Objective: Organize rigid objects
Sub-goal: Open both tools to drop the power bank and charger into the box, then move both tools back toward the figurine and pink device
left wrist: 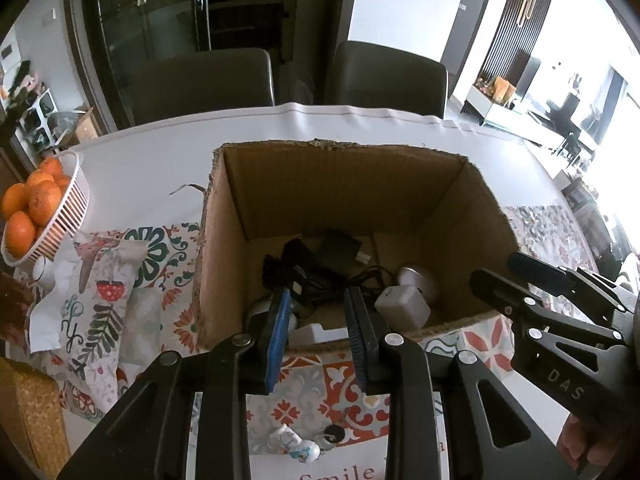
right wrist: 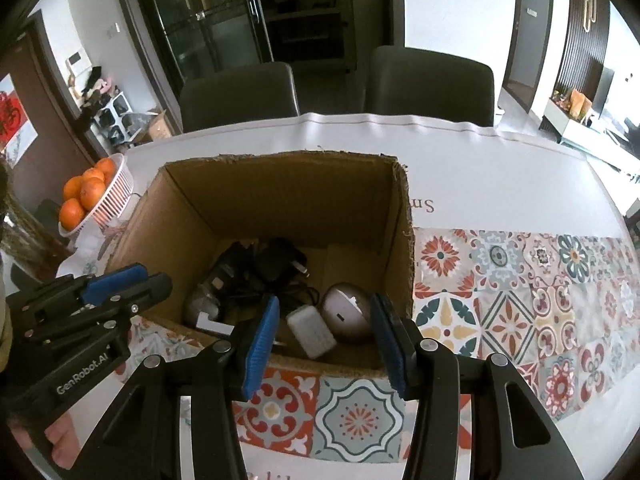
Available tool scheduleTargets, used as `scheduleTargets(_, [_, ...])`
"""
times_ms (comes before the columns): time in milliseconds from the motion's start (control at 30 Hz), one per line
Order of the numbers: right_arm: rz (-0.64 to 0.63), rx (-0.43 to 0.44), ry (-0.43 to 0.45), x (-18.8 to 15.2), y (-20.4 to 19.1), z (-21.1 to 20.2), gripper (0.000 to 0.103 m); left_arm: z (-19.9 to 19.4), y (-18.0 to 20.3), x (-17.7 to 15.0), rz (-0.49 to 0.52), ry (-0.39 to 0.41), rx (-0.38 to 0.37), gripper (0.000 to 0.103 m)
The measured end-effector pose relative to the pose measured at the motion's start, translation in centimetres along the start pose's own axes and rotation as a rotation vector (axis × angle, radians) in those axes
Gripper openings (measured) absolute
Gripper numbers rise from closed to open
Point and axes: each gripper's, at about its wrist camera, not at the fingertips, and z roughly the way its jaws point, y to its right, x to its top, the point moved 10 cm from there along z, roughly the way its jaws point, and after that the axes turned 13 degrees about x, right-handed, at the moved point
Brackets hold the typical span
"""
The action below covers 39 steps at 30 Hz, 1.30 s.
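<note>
Sitting at lower centre in the open brown cardboard box point(right wrist: 280, 208), the small white plastic charger block point(right wrist: 311, 331) looks light, stiff, slippery; grip its flat sides. Both hand-held grippers, left point(left wrist: 318, 336) and right point(right wrist: 326, 344), hover spread, empty.

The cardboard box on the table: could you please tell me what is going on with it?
A person holds a gripper in each hand over an open box on the table. The left gripper and right gripper both point down over its near edge, jaws apart and empty. Inside lie a black charger with its cable, a white adapter and a round gadget. A keychain lies on the mat outside the box.
</note>
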Motion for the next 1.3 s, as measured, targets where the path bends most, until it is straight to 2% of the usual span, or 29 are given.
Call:
scheduleTargets(233, [-0.019,-0.017,0.059,-0.3,-0.8,-2.6,0.051,-2.6,-0.4,-1.2,0.000,0.036,0.002,0.038])
scheduleTargets(333, [-0.033,-0.027,0.074,-0.8,-1.2,-3.6,0.055,-3.6,-0.7,-1.8,-0.006,0.050,0.008,0.046])
scheduleTargets(400, [-0.045,-0.036,0.085,-1.2,-1.5,-4.2,0.064,-4.3,-1.0,-2.2,-0.006,0.062,0.014,0.053])
scheduleTargets(467, [-0.058,-0.055,0.101,-1.6,-1.8,-4.9,0.068,-4.9,-1.3,-2.6,-0.006,0.073,0.032,0.058])
scheduleTargets(633, [-0.082,-0.089,0.114,-2.6,-2.3,-6.0,0.070,-6.4,-2.3,-4.1,-0.009,0.118,0.083,0.070])
scheduleTargets(800, [-0.090,-0.093,0.126,-4.0,-3.2,-7.0,0.076,-7.3,-3.2,-6.1,-0.027,0.120,0.090,0.080])
scheduleTargets(1300, [-0.080,-0.068,0.122,-9.2,-4.9,-7.8,0.078,-8.9,-4.1,-10.8,-0.036,0.134,0.130,0.083])
